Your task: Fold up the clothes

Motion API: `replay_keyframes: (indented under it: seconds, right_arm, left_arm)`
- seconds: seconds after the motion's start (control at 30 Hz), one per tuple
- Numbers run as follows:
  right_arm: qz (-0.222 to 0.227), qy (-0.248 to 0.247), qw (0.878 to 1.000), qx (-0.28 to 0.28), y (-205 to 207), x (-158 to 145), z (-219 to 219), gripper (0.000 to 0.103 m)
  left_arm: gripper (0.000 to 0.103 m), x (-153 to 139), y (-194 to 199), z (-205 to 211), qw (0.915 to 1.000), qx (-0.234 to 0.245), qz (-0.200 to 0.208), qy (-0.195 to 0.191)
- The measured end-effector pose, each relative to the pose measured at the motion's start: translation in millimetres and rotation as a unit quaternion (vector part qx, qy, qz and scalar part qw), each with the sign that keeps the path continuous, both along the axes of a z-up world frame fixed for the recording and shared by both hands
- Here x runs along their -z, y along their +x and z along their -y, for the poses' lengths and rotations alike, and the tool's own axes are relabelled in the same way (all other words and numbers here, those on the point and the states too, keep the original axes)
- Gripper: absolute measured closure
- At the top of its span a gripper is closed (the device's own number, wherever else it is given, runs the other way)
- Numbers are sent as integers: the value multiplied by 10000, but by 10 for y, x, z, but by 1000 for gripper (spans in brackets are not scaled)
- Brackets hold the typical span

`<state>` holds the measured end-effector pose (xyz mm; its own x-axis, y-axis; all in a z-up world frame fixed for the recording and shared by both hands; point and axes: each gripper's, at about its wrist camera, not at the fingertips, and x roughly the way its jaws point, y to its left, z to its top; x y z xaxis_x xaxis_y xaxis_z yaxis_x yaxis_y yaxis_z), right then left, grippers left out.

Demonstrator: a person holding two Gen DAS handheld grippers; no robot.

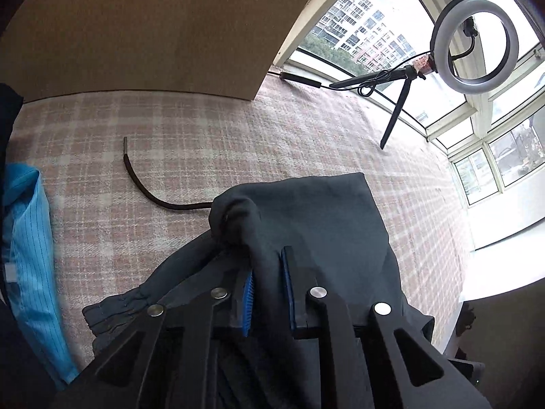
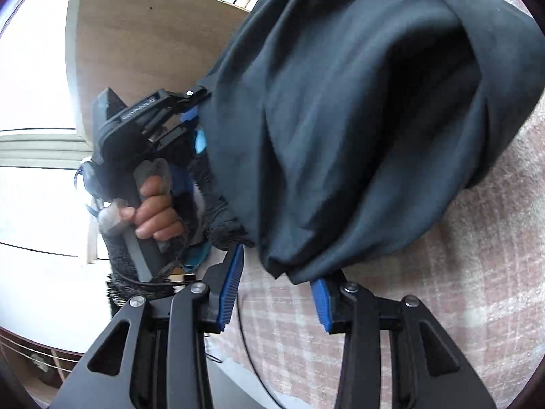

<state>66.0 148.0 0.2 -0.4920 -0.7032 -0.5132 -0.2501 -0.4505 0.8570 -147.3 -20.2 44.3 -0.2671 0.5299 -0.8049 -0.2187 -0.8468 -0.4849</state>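
The left tool (image 1: 267,272) is clenched on a fold of the dark garment (image 1: 306,225); cloth fills the narrow gap between its blue pads (image 1: 248,293) and drapes over both fingers. The garment lies bunched on the pink checked cloth (image 1: 170,143), its gathered waistband (image 1: 119,306) beside the left tool and its flat far corner pointing toward the ring light (image 1: 477,44) on a small tripod near the window. A dark drawstring (image 1: 150,184) runs out of the garment and curves across the cloth. A light blue striped garment (image 1: 30,231) lies well apart from the dark one, at the view's edge.

The right tool (image 2: 279,283) is spread wide and grips nothing. The hanging bulk of the dark garment (image 2: 357,119) sags down to it, covering the tip of one blue pad (image 2: 322,303), while the other pad stands just clear. Beyond the garment, a hand (image 2: 156,211) grips the left tool's handle.
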Motion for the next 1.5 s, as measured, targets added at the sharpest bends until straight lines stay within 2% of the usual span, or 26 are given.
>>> replay_keyframes:
  seconds: [0.07,0.13,0.17,0.2,0.23,0.33,0.47,0.53,0.6,0.63,0.7,0.73,0.83,0.87,0.93,1.03,1.13,1.23,1.33,1.37,1.5]
  right_arm:
    - [-80,254,9996,66,5,-80,-3,53]
    - [-79,693,9975,90,-21,-140,20,53]
    - [-23,727,9973,52,-52,-119,41,58]
    - [34,758,9971,14,-82,-98,62,82]
    - [90,788,9968,-24,-112,-77,83,98]
    - [95,833,9965,23,-75,-139,110,98]
    - [-269,411,9988,6,-26,-435,92,98]
    - [-551,437,9975,-69,-33,-640,200,98]
    - [-801,415,9958,-179,-74,-750,371,98]
    - [-755,489,9954,-320,-142,-695,487,98]
    - [-659,639,9939,-604,-280,-583,720,95]
    - [-370,716,9929,-875,-347,-453,869,91]
    - [365,510,9793,-1926,-370,-171,1215,86]
    - [233,521,9761,-2097,-291,-209,1239,86]
    - [-186,898,9709,-2211,-65,-405,1113,86]
    - [-426,1310,9739,-1804,-45,-655,683,81]
    - [-663,1717,9731,-1388,-26,-904,251,80]
    - [-898,2116,9684,-966,-7,-1153,-180,80]
    - [-1129,2508,9599,-540,12,-1402,-611,80]
    - [-1205,2636,9562,-398,18,-1485,-755,79]
    - [-1257,2918,9451,-765,-247,-1460,-935,78]
  left_arm:
    - [94,-44,-3,-14,10000,22,-41,16]
    - [95,-78,-6,-32,9999,63,-129,-61]
    - [96,-86,-6,-37,9999,70,-140,-74]
    - [97,-94,-7,-42,9998,76,-150,-85]
    - [98,-107,-10,-46,9998,78,-163,-73]
    - [99,-172,-13,-30,9998,91,-157,121]
    - [99,-430,46,71,9989,133,-404,174]
    - [99,-576,101,177,9982,92,-589,94]
    - [99,-669,143,278,9960,-25,-826,-327]
    - [99,-711,162,327,9940,-86,-940,-550]
    - [94,-656,124,362,9853,-295,-1036,-1328]
    - [94,-628,107,379,9788,-391,-1079,-1700]
    - [95,-527,112,426,9685,-384,-1098,-2203]
    - [95,-571,210,410,9705,-249,-1175,-2091]
    - [95,-659,406,376,9734,21,-1328,-1866]
    - [90,-792,700,327,9751,427,-1554,-1523]
    - [78,-925,1045,225,9742,905,-1729,-1130]
    - [68,-963,1423,-101,9747,1515,-1548,-556]
    - [64,-862,1676,-496,9752,1831,-1236,-123]
    - [62,-816,1711,-629,9755,1850,-1180,-140]
    - [62,-581,1599,-1020,9844,1504,-813,-415]
